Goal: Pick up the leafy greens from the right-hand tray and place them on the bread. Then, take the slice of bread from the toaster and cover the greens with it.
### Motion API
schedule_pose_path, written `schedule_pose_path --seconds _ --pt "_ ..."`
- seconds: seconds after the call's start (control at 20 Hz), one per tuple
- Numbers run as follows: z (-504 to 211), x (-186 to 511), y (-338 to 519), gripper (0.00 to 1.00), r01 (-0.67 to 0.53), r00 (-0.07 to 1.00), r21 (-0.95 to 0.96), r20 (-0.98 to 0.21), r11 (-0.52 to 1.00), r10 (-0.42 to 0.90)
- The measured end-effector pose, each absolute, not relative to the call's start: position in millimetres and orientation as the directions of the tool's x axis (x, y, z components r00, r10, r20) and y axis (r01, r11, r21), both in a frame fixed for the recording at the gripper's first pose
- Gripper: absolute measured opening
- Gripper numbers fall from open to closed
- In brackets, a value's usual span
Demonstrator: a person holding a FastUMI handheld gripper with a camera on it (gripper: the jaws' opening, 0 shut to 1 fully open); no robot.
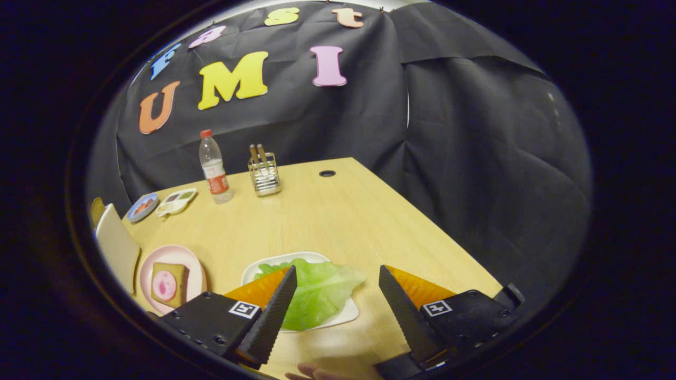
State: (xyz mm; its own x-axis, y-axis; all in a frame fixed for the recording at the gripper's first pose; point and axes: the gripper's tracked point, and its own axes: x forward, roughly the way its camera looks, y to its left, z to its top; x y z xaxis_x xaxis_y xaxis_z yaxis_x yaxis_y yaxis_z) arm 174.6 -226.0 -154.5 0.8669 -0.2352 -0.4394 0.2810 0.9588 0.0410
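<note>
Hand-held gripper wide apart over leafy greens on pale wooden table, black-draped booth.

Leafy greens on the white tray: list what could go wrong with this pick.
1. The gripper is open with the leafy greens mostly beside one finger, so closing may catch only an edge.
2. The leaf overhangs the white tray; a drag could shift the tray.

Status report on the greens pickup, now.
Gripper open, holding nothing. Lettuce on its white tray, between and just ahead of the fingers. Bread waits on the pink plate beside it. Nothing blocking.
</note>
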Motion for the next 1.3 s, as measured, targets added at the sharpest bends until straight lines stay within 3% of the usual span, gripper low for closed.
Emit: schedule_pose_path --seconds 0.75,0.85,1.15,1.2,1.3 --pt "-194.9 201.1 -240.6 0.97 0.299 0.79 -0.058 -0.545 0.953 -0.281" --pt "-194.2 205.2 -233.6 0.88 0.278 0.788 -0.074 -0.552 0.958 -0.271" --pt "-190.2 207.3 -230.8 0.44 0.277 0.787 -0.15 -0.532 0.949 -0.313" --pt "-188.2 208.5 -233.5 0.28 0.283 0.789 -0.148 -0.526 0.948 -0.318" --pt "-191.3 206.8 -232.1 0.12 0.289 0.778 -0.147 -0.54 0.946 -0.322"
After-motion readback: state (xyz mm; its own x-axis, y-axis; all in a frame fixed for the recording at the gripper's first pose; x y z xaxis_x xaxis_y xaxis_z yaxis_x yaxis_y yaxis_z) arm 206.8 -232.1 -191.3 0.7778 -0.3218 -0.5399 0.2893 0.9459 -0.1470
